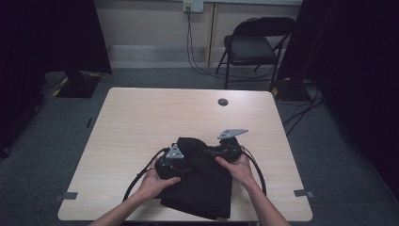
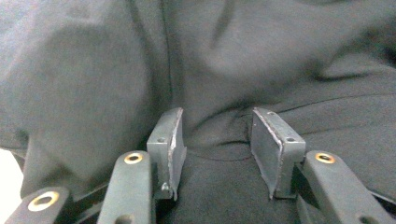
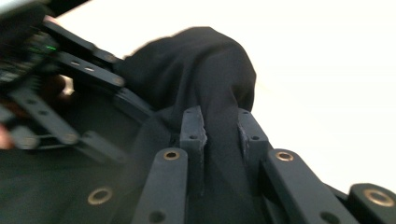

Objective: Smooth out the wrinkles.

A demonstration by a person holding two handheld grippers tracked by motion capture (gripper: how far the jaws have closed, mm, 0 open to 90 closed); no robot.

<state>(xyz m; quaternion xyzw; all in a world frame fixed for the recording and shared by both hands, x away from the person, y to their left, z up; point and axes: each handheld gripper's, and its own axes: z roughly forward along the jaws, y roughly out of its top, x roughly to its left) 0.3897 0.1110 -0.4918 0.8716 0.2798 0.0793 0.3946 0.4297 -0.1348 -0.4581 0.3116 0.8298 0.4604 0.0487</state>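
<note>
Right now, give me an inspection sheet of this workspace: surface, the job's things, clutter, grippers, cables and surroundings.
Surface: light wood table, a round dark grommet near its far edge.
Job's things: black cloth, rumpled, at the near edge.
Clutter: nothing seen.
Grippers: left gripper open, pads apart over the cloth; right gripper pinches a raised fold of the cloth.
Cables: a black cable loops from each gripper across the table.
Surroundings: folding chair beyond the table, wall outlet with cords, dark curtains at both sides, grey carpet.
</note>
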